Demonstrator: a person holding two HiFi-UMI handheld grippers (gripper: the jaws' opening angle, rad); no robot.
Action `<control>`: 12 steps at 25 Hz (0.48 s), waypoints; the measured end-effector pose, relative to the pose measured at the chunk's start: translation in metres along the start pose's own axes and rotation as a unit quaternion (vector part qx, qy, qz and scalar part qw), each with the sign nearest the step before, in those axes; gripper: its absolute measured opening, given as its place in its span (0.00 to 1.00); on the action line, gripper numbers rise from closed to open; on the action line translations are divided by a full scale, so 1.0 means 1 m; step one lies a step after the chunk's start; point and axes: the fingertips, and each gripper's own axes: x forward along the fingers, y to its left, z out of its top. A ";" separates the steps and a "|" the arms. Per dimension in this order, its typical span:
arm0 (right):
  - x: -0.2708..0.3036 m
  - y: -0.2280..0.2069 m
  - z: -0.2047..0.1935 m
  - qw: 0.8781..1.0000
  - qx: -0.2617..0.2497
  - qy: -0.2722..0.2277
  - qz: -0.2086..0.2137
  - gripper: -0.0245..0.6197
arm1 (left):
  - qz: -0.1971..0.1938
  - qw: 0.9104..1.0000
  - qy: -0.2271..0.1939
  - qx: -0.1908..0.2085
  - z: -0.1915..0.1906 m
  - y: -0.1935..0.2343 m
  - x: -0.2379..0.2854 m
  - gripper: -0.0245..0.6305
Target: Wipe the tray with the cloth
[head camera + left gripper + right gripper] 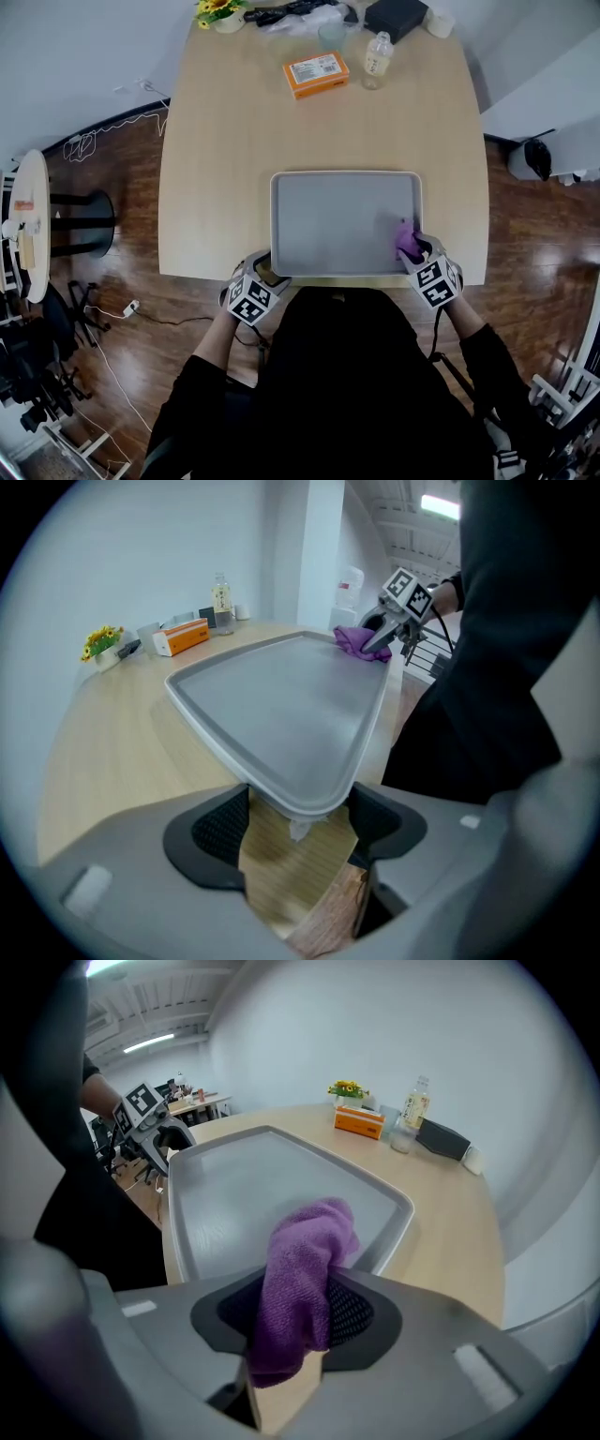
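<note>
A grey tray lies on the wooden table, close to its near edge. My right gripper is at the tray's near right corner, shut on a purple cloth. In the right gripper view the cloth hangs bunched between the pads of the right gripper, over the tray. My left gripper is at the near left corner. In the left gripper view that rounded corner of the tray sits between the pads of the left gripper, which close on its rim.
At the table's far end stand an orange box, a clear bottle, a black box and a small flower pot. A round side table is on the wooden floor to the left.
</note>
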 end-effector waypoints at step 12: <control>0.041 0.123 0.091 0.982 -0.149 -0.031 0.112 0.26 | 0.002 1.000 -0.008 0.000 0.004 0.001 0.001 0.53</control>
